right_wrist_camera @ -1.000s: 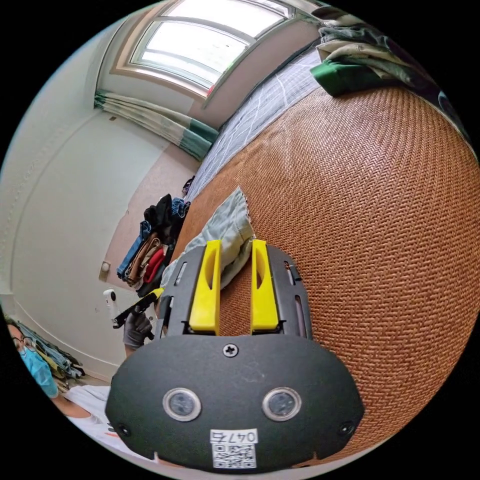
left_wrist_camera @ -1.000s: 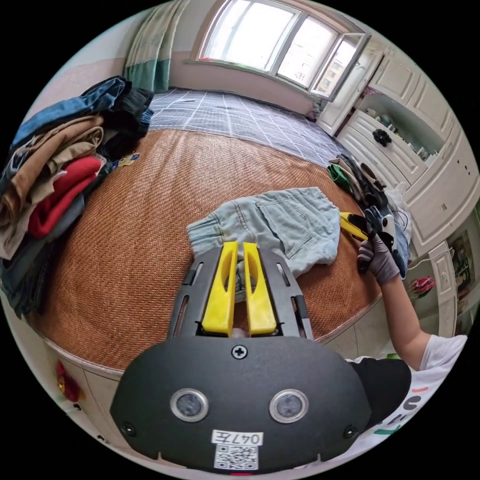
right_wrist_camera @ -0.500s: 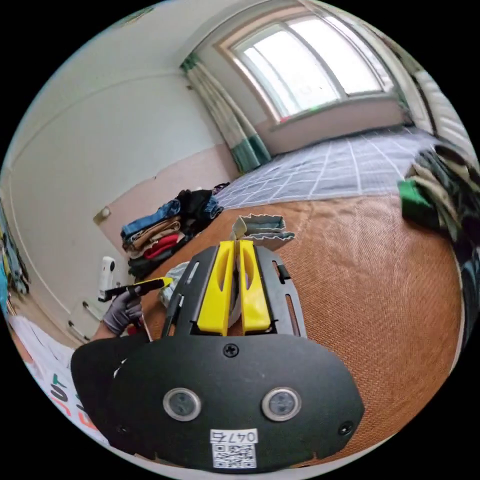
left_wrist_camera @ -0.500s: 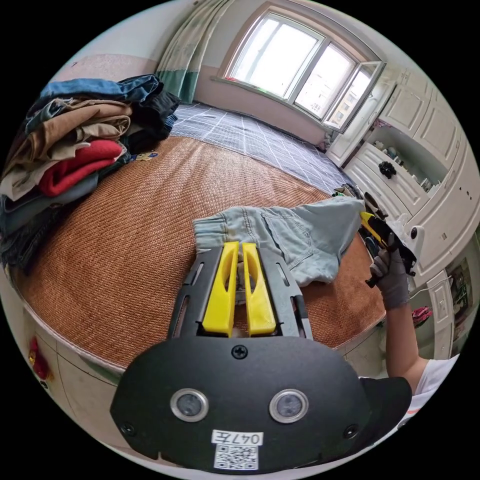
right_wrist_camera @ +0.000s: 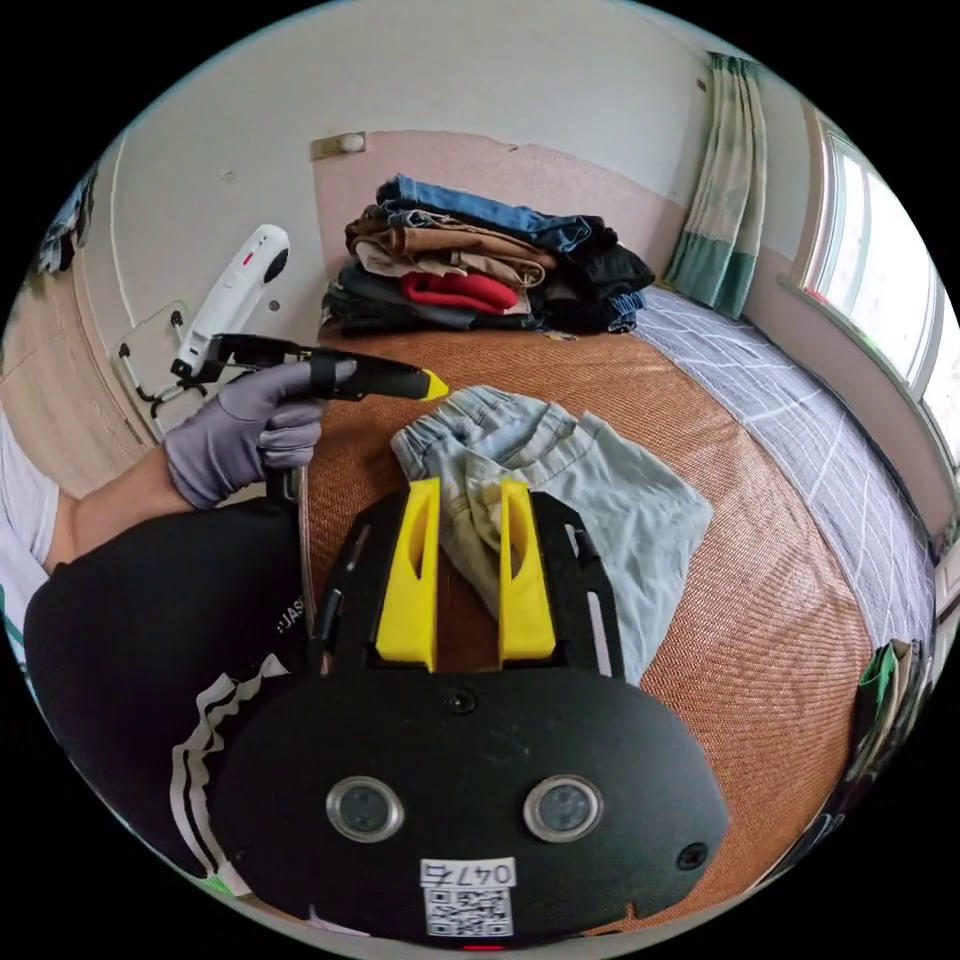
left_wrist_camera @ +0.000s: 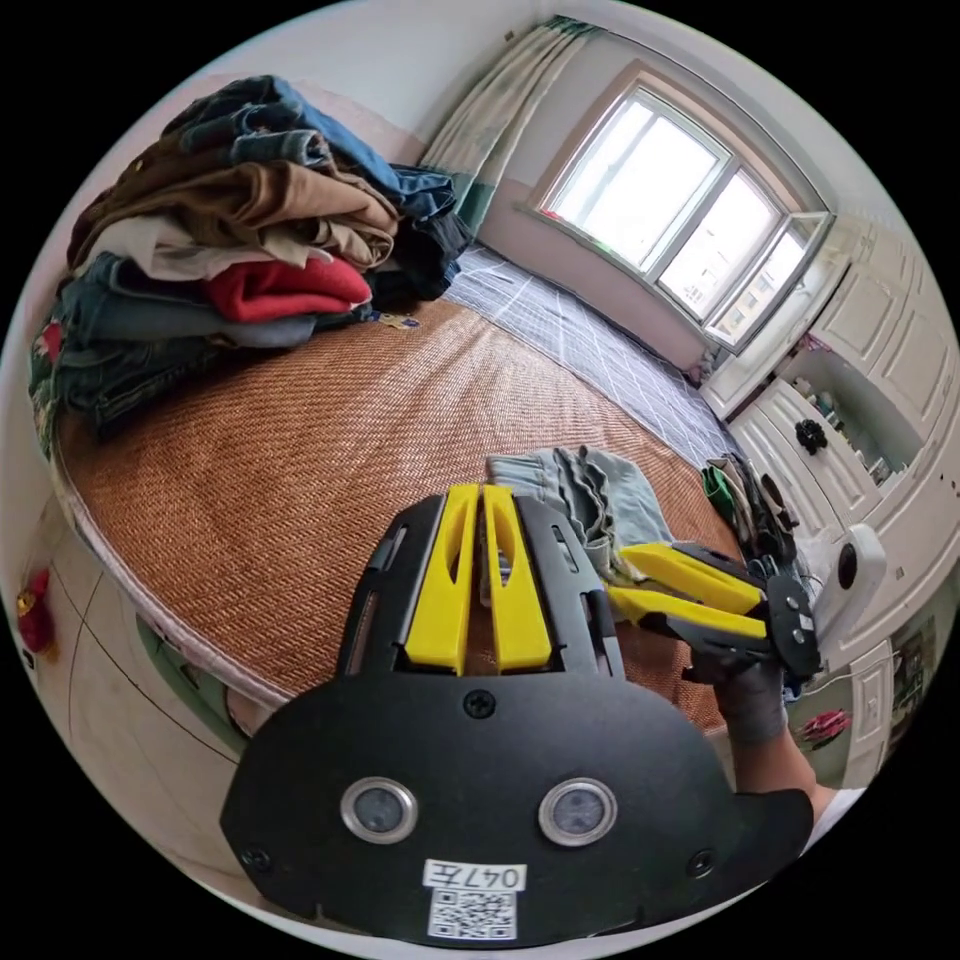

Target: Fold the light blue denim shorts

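Observation:
The light blue denim shorts (right_wrist_camera: 610,510) lie folded over on the woven brown mat (right_wrist_camera: 780,620), waistband toward the person. My right gripper (right_wrist_camera: 468,487) stands open, its yellow jaws on either side of a fold of the denim without pressing it. In the left gripper view the right gripper (left_wrist_camera: 622,577) points at the near edge of the shorts (left_wrist_camera: 600,495), jaws apart. My left gripper (left_wrist_camera: 478,492) is shut with denim at its tips. A gloved hand holds the left gripper (right_wrist_camera: 430,385) at the waistband corner.
A tall pile of folded clothes (left_wrist_camera: 230,240) stands at the mat's far corner, also seen in the right gripper view (right_wrist_camera: 470,270). A smaller heap of clothes (left_wrist_camera: 745,495) sits at the other side. A grey checked sheet (right_wrist_camera: 800,420) lies beyond the mat (left_wrist_camera: 300,480). White cabinets (left_wrist_camera: 860,420) line the wall.
The right gripper shut on the leg end, carried it over toward the waistband, then opened. The shorts went from spread flat to folded over. The left gripper stayed shut on the denim.

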Demonstrator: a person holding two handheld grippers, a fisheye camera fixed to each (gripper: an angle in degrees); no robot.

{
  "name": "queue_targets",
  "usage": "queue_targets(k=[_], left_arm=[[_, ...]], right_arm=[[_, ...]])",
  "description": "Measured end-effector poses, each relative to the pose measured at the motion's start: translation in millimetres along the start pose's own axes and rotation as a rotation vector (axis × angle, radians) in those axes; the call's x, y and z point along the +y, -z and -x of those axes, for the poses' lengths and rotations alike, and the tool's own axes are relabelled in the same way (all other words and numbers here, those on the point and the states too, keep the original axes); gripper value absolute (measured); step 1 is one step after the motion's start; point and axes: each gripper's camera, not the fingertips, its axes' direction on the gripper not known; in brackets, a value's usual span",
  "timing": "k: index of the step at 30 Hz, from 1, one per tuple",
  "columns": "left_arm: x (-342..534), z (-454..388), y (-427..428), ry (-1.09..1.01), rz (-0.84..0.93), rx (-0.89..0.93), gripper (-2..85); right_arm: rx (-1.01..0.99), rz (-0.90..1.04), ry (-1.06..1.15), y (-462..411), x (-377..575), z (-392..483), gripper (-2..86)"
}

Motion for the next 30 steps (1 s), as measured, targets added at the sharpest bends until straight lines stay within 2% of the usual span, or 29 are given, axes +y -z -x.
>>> queue_targets(k=[3,9,12,15,18,23,26,30], left_arm=[[3,12,-1,0.029,0.031,0.010,-0.9],[15,22,11,0.042,0.037,0.007,-0.9],[23,28,14,0.057,0.043,0.005,-1.0],[28,25,13,0.056,0.057,0.008,-1.0],[35,14,14,0.027,0.060,0.004,-1.0],[47,-7,12,-0.017,0.081,-0.006,-1.0],[56,-20,9,-0.039,0.090,-0.022,-1.0],[66,-37,9,-0.059,0.089,-0.046,-1.0]], right_arm=[[0.053,-0.012,0.051,13,-16,10,10.4],[0.056,0.182,0.161,-36,-38,27,12.6],[0.109,0.147,0.132,-33,-42,20,6.3],[0.012,0.121,0.037,-21,-43,-7,2.1],[-0.091,0.034,-0.140,17,-34,-45,1.1],[-0.183,-0.186,-0.378,148,26,-107,0.9],[-0.080,-0.220,-0.439,229,73,-120,0.9],[0.135,-0.154,-0.501,304,119,-135,0.9]])
